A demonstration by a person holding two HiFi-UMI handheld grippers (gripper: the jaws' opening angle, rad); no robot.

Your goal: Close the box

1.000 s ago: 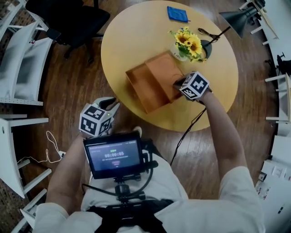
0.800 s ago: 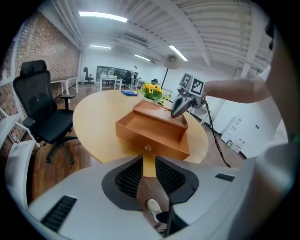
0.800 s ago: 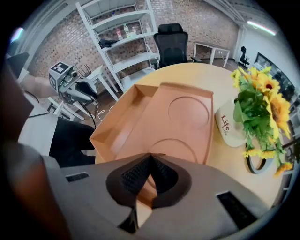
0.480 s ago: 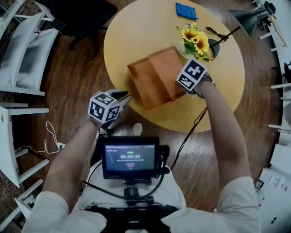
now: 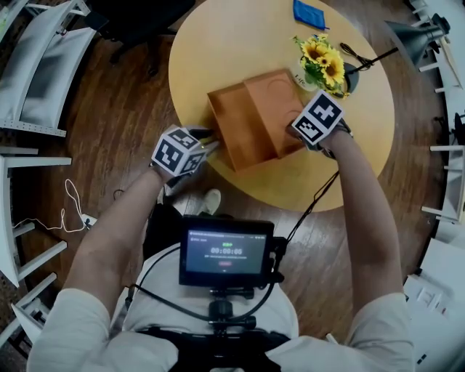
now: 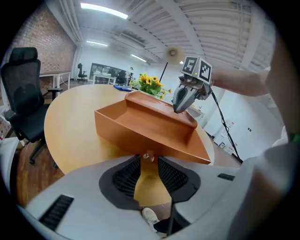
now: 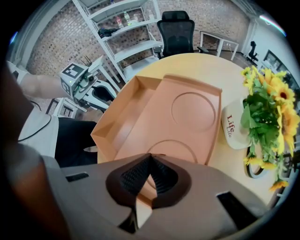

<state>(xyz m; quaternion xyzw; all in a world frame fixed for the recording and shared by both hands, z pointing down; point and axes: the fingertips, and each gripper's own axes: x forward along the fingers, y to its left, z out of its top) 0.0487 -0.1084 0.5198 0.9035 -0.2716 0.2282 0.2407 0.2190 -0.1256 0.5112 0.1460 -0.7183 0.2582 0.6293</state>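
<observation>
An orange wooden box (image 5: 272,98) lies on the round table (image 5: 218,43), its drawer (image 5: 232,127) pulled out toward the near-left edge. My left gripper (image 5: 209,137) is level with the drawer front and open. In the left gripper view the small knob (image 6: 148,155) sits right at the tips of the left gripper (image 6: 148,161), with a gap on both sides. My right gripper (image 5: 296,133) points steeply down, shut, with nothing between its fingers. Its tips (image 7: 150,158) rest on the box lid (image 7: 187,117) near the closer ring mark.
A white cup (image 7: 234,129) with sunflowers (image 5: 320,62) stands just behind the box. A lamp base (image 5: 356,73) and a blue cloth (image 5: 309,14) lie farther back. A black office chair (image 6: 23,103) stands left of the table. A screen (image 5: 227,258) hangs at my chest.
My left gripper has come forward and down from beside the table to the drawer front, so the knob now sits at its tips. The right gripper has stayed on the lid.
</observation>
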